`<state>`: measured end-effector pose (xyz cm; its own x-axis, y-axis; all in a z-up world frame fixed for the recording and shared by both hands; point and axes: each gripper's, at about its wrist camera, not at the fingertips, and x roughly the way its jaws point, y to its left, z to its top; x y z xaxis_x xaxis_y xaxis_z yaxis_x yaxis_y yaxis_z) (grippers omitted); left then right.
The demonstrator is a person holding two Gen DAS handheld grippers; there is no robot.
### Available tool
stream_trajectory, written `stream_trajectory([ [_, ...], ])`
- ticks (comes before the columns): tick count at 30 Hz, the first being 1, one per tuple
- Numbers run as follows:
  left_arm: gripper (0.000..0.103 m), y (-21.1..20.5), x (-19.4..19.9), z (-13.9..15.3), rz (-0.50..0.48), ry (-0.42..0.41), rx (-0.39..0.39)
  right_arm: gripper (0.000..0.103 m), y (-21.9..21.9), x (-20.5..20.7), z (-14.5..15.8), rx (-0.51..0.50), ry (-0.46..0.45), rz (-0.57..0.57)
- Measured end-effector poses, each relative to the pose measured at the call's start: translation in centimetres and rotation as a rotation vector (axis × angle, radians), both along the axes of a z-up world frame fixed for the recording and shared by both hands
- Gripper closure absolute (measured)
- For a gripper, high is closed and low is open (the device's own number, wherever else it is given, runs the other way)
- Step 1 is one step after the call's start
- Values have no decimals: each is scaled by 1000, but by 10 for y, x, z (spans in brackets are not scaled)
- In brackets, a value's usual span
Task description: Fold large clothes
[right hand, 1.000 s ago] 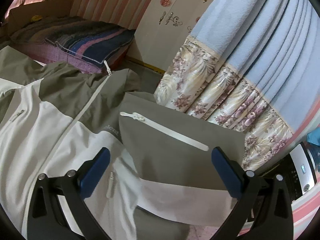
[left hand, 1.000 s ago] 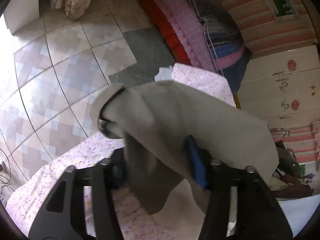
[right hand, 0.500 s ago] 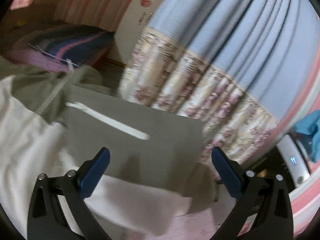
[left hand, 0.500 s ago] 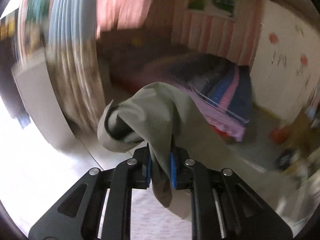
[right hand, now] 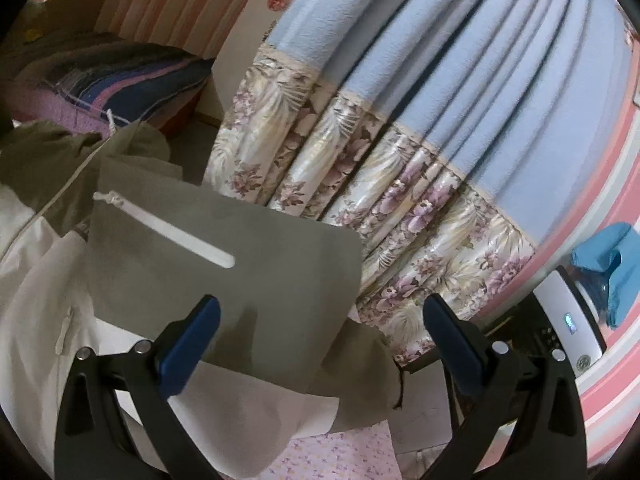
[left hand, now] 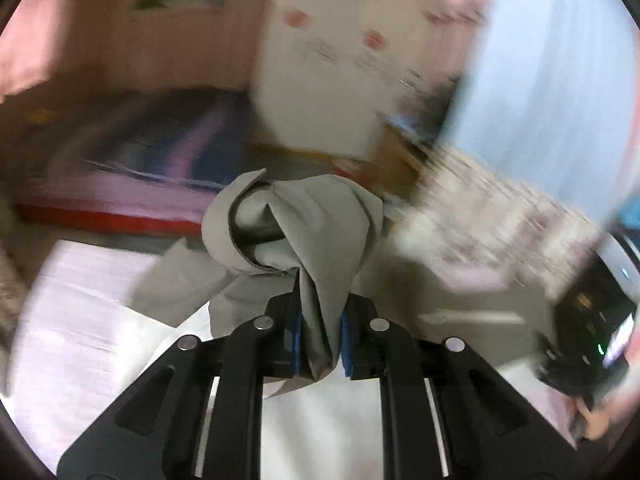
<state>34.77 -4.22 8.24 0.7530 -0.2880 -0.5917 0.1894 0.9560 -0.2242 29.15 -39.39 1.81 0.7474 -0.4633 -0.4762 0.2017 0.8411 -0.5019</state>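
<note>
The left tool (left hand: 320,340) is clamped on a bunched end of an olive sleeve (left hand: 304,232), whose open cuff curls just beyond the blue pads (left hand: 347,340), raised above the rest of the jacket (right hand: 36,280). The jacket itself, olive over the shoulders and white below, lies spread on a floral bedsheet (right hand: 340,452), and its other sleeve (right hand: 224,280), with a white zipper (right hand: 168,236), is already laid flat across the chest. The right tool (right hand: 320,344) hovers over that folded sleeve with its jaws wide apart and nothing between them; the fabric lies beneath, not gripped. A flowered curtain (right hand: 360,184) hangs close behind the work, and a striped blanket (right hand: 120,76) lies on a bed further back. By my reading the step in hand is the second sleeve fold: one side is in, this one is being carried over. The next move calls for drawing the held sleeve across the front, lowering it flat so it does not twist, and only then letting go; the free tool could pin the first fold so it is not dragged askew.
</note>
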Motion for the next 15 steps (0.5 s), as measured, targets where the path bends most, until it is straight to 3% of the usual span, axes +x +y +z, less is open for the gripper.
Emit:
stream_trajectory([
  [2, 89, -50, 10, -31, -103, 68, 30, 2, -11, -1, 6, 53, 0, -12],
  [4, 85, -93, 14, -66, -165, 135, 111, 2, -21, 1, 8, 102, 7, -28],
  [6, 75, -119, 23, -102, -204, 206, 212, 2, -25, 0, 6, 140, 21, -29],
  [8, 53, -127, 19, -123, -221, 257, 270, 2, -23, -3, 6, 175, 35, -8],
  [9, 47, -122, 18, -123, -228, 251, 275, 2, -21, -5, 6, 186, 36, 1],
  [11, 10, -103, -5, -113, -236, 189, 316, 2, -11, -7, 8, 215, 47, 38],
  [12, 4, -100, -11, -104, -226, 144, 346, 2, -5, -7, 8, 222, 53, 53],
  [15, 3, -75, -33, -78, -236, 64, 409, 2, 21, -2, 12, 230, 61, 107],
])
